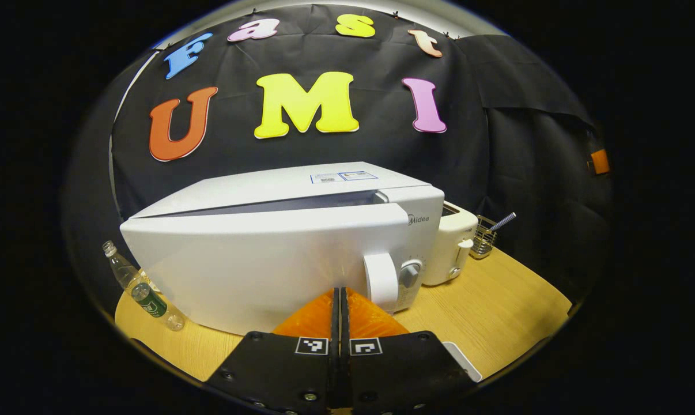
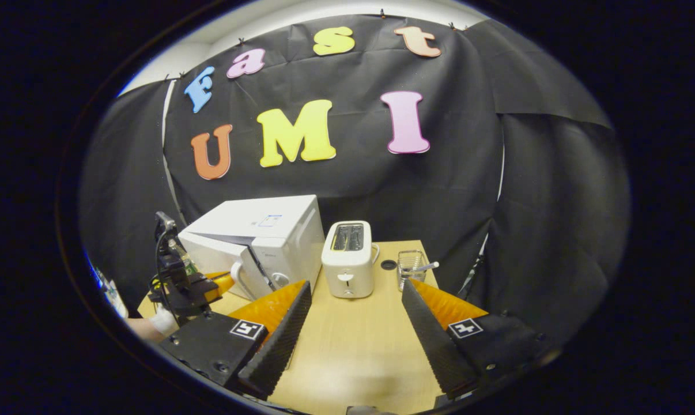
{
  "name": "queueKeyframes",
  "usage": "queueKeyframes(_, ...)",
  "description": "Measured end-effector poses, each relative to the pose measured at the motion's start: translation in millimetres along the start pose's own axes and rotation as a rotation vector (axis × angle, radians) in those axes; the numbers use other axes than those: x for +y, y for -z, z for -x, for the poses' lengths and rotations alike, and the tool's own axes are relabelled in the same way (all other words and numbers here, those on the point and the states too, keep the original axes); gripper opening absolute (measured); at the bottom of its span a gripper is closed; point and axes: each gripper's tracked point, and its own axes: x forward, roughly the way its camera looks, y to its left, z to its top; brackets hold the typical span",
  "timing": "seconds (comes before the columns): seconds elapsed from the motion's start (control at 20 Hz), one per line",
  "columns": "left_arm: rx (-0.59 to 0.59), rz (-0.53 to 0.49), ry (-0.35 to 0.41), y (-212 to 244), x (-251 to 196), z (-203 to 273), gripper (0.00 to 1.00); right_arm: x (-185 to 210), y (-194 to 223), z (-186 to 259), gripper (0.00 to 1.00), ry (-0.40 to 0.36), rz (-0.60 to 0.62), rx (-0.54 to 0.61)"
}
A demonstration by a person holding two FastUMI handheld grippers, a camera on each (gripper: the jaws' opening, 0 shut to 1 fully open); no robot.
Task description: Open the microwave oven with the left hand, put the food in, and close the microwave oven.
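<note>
In the left gripper view, the left hand-held gripper (image 1: 340, 300) is seen with its two orange fingers pressed together and nothing between them, their tips just before the front of the microwave oven (image 1: 278, 242) and beside its white door handle (image 1: 380, 281). The door (image 1: 249, 271) is swung slightly out from the body, a dark gap being visible along its top edge, so the opening step is judged to be under way; whether the fingertips touch the door cannot be told. A plastic bottle (image 1: 143, 288) lies tilted at the door's hinge side, where a wider swing could be crowded, and a toaster (image 1: 454, 248) stands just beside the control panel. Bare desk (image 1: 497, 311) is left in front. In the right gripper view, the right hand-held gripper (image 2: 353, 311) is held wide and empty over open desk surface (image 2: 347, 357), well apart from the oven (image 2: 261, 242), presumably kept clear of the door's path. The other gripper (image 2: 209, 285) is seen at the handle (image 2: 236, 276). A wire basket (image 2: 411, 268) stands past the toaster (image 2: 348, 259). No food can be identified.
</note>
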Motion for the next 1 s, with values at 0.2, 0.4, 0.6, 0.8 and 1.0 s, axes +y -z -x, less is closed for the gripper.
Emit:
queueKeyframes(0.2, 0.009, 0.009, -0.027, -6.8, 3.7, -19.8, 0.00, -9.3, 2.6, 2.1, 1.00, 0.006, -0.005, 0.010)
queueKeyframes(0.4, 0.013, 0.016, -0.021, -8.5, 3.3, -22.4, 0.00, -16.4, 0.7, 7.9, 1.00, 0.018, -0.008, 0.004)
queueKeyframes(0.6, 0.039, 0.012, -0.045, -6.3, 4.7, -31.7, 0.00, -12.3, 2.5, 10.7, 1.00, 0.015, -0.019, 0.007)
queueKeyframes(0.8, 0.048, 0.014, -0.048, -0.9, -0.1, -24.3, 0.00, -2.2, 5.4, 16.6, 1.00, 0.005, -0.020, 0.002)
queueKeyframes(1.0, 0.046, -0.014, -0.052, 1.6, -2.5, 5.1, 0.00, 5.6, 10.8, 23.0, 1.00, 0.003, -0.020, 0.000)
